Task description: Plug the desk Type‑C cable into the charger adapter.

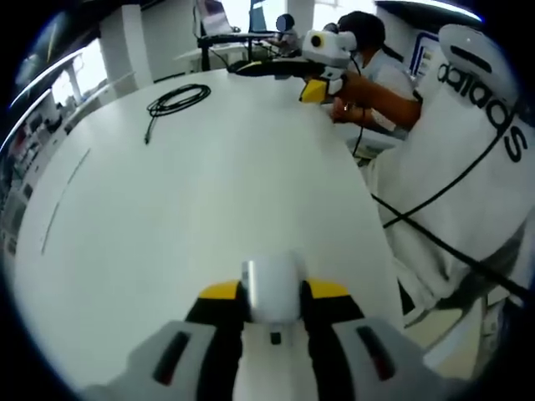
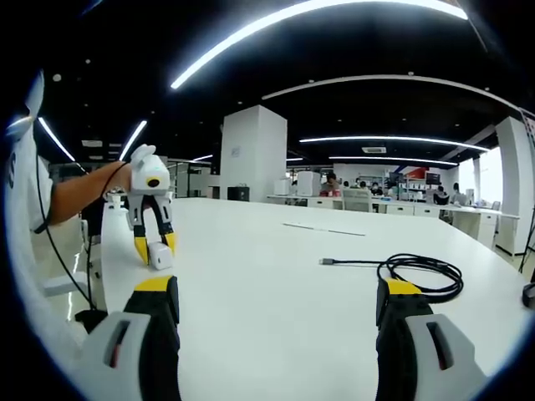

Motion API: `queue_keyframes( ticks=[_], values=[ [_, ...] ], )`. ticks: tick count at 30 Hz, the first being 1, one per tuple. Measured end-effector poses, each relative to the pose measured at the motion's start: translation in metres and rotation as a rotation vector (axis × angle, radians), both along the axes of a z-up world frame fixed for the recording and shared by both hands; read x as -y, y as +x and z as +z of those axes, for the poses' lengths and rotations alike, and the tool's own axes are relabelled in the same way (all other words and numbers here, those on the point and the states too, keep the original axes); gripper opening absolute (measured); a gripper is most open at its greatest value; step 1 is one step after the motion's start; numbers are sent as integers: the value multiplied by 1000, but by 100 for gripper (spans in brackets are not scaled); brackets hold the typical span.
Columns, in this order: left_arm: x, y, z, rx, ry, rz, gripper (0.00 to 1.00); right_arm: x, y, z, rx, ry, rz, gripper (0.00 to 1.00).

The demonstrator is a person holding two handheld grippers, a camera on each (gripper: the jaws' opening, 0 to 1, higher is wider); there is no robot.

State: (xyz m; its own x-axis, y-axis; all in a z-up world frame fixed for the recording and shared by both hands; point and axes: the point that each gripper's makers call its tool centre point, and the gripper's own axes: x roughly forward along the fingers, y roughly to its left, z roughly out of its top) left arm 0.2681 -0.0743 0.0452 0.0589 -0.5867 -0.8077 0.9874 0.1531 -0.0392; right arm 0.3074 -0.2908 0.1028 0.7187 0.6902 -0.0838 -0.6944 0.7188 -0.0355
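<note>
Jaws of the left gripper (image 1: pixel 272 313) pinching the white charger adapter (image 1: pixel 271 288), held low over the tabletop (image 1: pixel 209 192), probably with its port facing forward for the plug, though hard to tell. Jaws of the right gripper (image 2: pixel 280 309) spread wide, holding nothing, aimed toward the Type-C cable (image 2: pixel 418 271), coiled on the tabletop with its plug end (image 2: pixel 326 261) lying free, ready for pickup.

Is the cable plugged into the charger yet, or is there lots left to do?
Not yet. Done: the left gripper has the white charger adapter clamped between its jaws. In hand: the right gripper is open, facing the black cable coiled on the white table. Left: grab the cable's plug and push it into the adapter.
</note>
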Motion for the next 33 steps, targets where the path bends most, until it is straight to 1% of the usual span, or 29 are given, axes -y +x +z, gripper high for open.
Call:
queue_keyframes(
  ticks=[2, 3, 4, 8, 11, 13, 15, 18, 19, 21, 23, 25, 28, 31, 33],
  values=[
    [1, -1, 2, -2, -8, 0, 31, -1, 0, 0, -1, 0, 1, 100],
    [3, -1, 4, -3, -22, 0, 32, -1, 0, 0, -1, -1, 2, 100],
    [6, 0, 8, 3, -52, 11, 33, -1, 0, -1, -4, -2, 4, 100],
    [7, 0, 9, 6, -55, 24, 40, -2, 0, -3, -12, -5, 9, 100],
    [10, -2, 11, 5, -90, 35, 45, -2, 1, -3, -15, 2, 11, 100],
    [10, -3, 11, -1, -98, 51, 51, -2, 1, -2, -17, 6, 11, 100],
    [10, -3, 12, 7, -110, 54, 52, -2, 1, -3, -19, 4, 12, 100],
    [11, -3, 13, 7, -131, 80, 57, -3, 0, -4, -23, 5, 14, 100],
    [11, -4, 13, 13, -138, 80, 57, -3, 0, -4, -23, 7, 15, 100],
    [12, -4, 14, 10, -156, 99, 61, -4, 0, -4, -26, 7, 16, 100],
    [13, -4, 15, 20, -175, 105, 62, -4, 0, -5, -26, 6, 17, 100],
    [14, -5, 16, 15, -198, 123, 64, -4, -1, -5, -28, 9, 18, 100],
    [15, -4, 20, 33, -236, 145, 66, -5, -1, -6, -30, 8, 20, 100],
    [17, -1, 24, 59, -279, 172, 72, -6, -1, -6, -32, 10, 22, 100],
    [13, 1, 27, 63, -301, 195, 77, -7, -2, -7, -35, 11, 25, 100]
  ],
)
